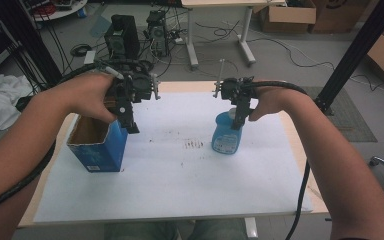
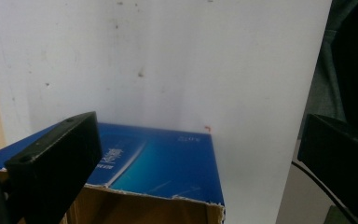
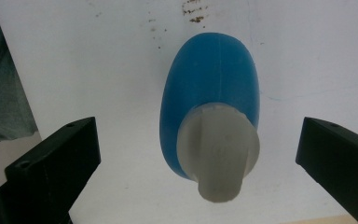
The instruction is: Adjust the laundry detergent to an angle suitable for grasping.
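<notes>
I count two things on the white sheet (image 1: 180, 170): one blue bottle (image 1: 226, 134) and one blue box (image 1: 100, 145). The bottle stands upright right of the sheet's middle, with a pale cap (image 3: 218, 156) on top and a light label on its front; the print there is too small for me to read. The box stands near the sheet's left edge, well apart from the bottle, its top torn open so I see brown cardboard inside. White writing runs along its blue side (image 2: 154, 161) in the left gripper view, but it is too blurred for me to make out.

I have two grippers. The right gripper (image 1: 238, 120) hangs directly over the bottle; in the right gripper view its jaws stand wide apart on either side of the cap, touching nothing. The left gripper (image 1: 129, 124) sits at the box's upper right corner, the one nearer the bottle. In the left gripper view its jaws are also spread wide, one over the box's open mouth and the other out past the box's side, gripping nothing.

Between bottle and box, close to the bottle, one patch of brown smudges (image 1: 194, 144) marks the sheet.

Beyond the table, past the bottle, I count two dark computer towers (image 1: 122, 35) on the floor among loose cables, and cardboard cartons (image 1: 287, 16) further right.
</notes>
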Available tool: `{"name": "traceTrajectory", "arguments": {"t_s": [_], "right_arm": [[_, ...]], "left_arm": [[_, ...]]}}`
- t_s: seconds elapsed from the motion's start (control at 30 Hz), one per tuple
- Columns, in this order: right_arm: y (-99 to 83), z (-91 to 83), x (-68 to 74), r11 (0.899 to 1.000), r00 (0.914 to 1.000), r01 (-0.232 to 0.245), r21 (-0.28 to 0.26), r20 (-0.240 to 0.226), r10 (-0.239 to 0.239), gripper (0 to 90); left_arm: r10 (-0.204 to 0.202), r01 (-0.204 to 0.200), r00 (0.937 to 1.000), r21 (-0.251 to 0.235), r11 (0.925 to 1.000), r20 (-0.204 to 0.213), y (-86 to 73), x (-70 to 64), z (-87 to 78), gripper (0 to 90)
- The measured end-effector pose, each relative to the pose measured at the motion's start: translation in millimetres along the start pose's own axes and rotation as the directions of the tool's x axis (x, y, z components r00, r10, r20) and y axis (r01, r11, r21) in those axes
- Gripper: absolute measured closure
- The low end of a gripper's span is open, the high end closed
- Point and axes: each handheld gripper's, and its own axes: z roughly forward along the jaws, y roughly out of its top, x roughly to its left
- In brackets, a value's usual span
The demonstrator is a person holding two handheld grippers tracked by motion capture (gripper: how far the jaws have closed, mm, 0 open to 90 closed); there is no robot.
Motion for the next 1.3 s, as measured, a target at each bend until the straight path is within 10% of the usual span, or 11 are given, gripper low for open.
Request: {"name": "traceTrajectory", "arguments": {"t_s": [1.3], "right_arm": [[3.3,42.6,-8.3,1.0,0.9999,-0.002,0.028,-0.015,0.002,1.4]], "left_arm": [[0.002,-0.002,1.0,0.003,1.0,0.007,0.5,2.8,8.3,0.1]]}}
